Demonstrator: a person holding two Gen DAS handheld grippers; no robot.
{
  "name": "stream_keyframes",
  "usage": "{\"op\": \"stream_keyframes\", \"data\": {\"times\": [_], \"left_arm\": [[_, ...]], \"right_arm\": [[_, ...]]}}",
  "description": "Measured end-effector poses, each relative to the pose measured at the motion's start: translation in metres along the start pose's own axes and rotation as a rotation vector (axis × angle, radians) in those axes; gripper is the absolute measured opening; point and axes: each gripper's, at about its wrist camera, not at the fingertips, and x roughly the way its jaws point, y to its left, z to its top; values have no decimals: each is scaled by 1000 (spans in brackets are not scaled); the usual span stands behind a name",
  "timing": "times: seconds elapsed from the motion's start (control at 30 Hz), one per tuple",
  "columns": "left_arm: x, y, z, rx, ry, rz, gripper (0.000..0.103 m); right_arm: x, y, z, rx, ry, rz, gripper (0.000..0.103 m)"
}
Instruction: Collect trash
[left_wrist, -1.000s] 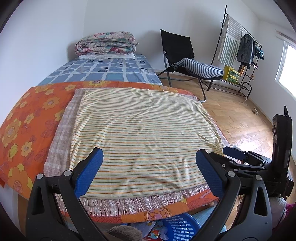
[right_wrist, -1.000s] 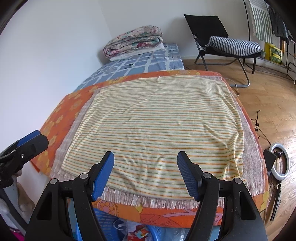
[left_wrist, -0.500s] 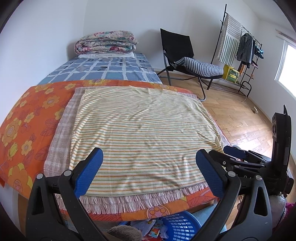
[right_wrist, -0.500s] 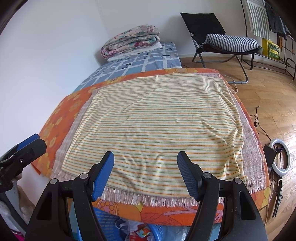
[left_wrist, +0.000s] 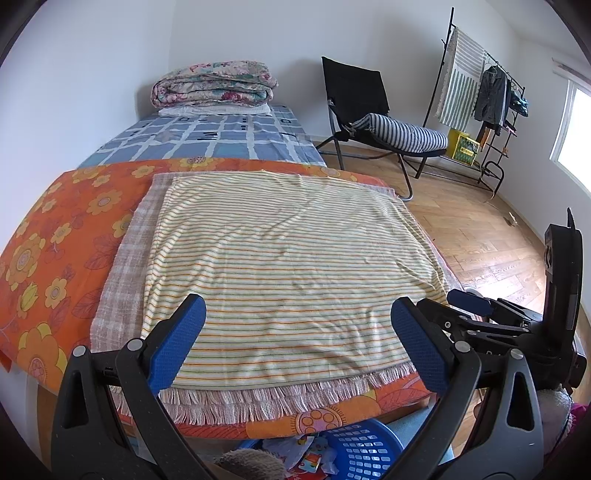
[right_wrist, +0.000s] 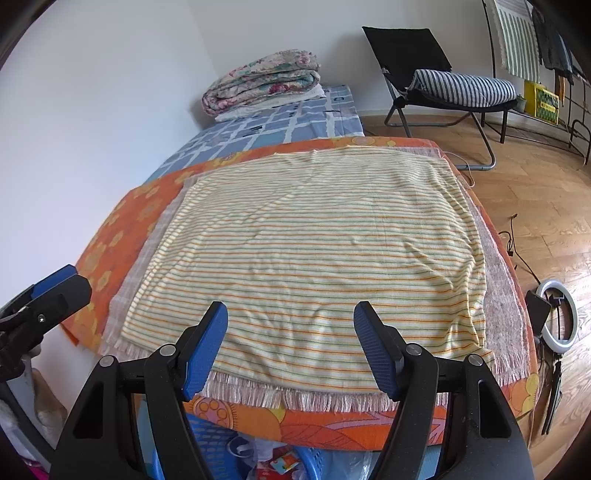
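My left gripper (left_wrist: 298, 339) is open and empty, held above the near edge of a striped yellow cloth (left_wrist: 288, 266) spread on a table. My right gripper (right_wrist: 291, 343) is open and empty over the same edge; it also shows in the left wrist view (left_wrist: 469, 302) at the right. A blue plastic basket (left_wrist: 360, 448) holding crumpled wrappers and paper trash (left_wrist: 314, 452) sits below the table's front edge; it also shows in the right wrist view (right_wrist: 314, 459). No trash lies on the cloth.
An orange flowered cover (left_wrist: 62, 236) lies under the cloth. A bed with a folded quilt (left_wrist: 214, 86) stands behind. A black chair (left_wrist: 376, 122) and clothes rack (left_wrist: 480, 96) stand at the right. A ring light (right_wrist: 557, 317) and cables lie on the wood floor.
Both grippers have drawn back and slightly up from the table; the cloth looks farther off and more of the basket shows below. Both stay open.
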Motion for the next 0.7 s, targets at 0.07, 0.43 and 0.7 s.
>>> {"op": "stream_keyframes", "data": {"times": [0.07, 0.43, 0.7], "left_arm": [[-1, 0, 0, 2, -2, 4, 102], [-1, 1, 2, 8, 17, -11, 102], [-1, -1, 1, 18, 9, 17, 102]], "right_arm": [[1, 0, 0, 0, 1, 1, 70], [2, 1, 0, 1, 3, 5, 70], [4, 5, -1, 1, 9, 7, 70]]}}
